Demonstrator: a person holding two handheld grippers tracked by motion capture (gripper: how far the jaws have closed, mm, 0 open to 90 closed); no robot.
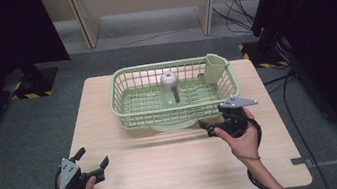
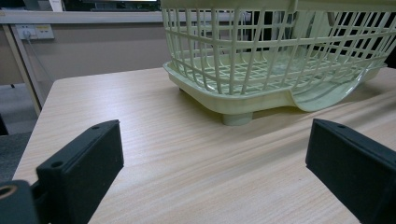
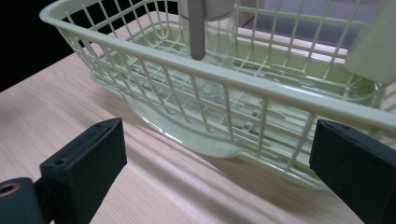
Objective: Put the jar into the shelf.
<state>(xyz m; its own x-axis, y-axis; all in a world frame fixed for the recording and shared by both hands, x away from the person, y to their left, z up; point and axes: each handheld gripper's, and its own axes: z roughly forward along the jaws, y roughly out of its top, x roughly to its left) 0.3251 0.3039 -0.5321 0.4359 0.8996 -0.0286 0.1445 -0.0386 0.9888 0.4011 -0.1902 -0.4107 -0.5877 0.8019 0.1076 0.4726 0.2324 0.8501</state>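
Pale wood grain runs across the table [image 1: 167, 165] in front of you, bare along its near edge, where your two hands come in. Your left hand holds the left gripper [image 1: 97, 168] low at the near left corner, hovering just above the wood with its jaws spread wide and nothing between them; in the left gripper view they stand far apart at the bottom corners, with open tabletop between them and the basket [image 2: 261, 70] beyond. Your right hand holds the right gripper [image 1: 212, 127] farther in, just beside the basket's near long wall and toward its right half, its jaws likewise wide and empty; from the right gripper view you look between them straight at the lattice wall [image 3: 210, 93], close but not touching it. Next comes the green plastic basket [image 1: 129, 113] itself, standing in the middle of the table's far half on a matching drip tray [image 1: 173, 124] whose curved lip juts out beneath the near wall. Inside it, about the middle, a silvery metal utensil [image 1: 169, 81] with a rounded top stands upright, its stem hanging down toward the basket floor. At the basket's far right corner sits a small green cutlery holder [image 1: 214, 67]. Beyond the table you have grey carpet, pale desk legs [image 1: 85, 21] and cables [image 1: 239, 8] trailing along the floor.
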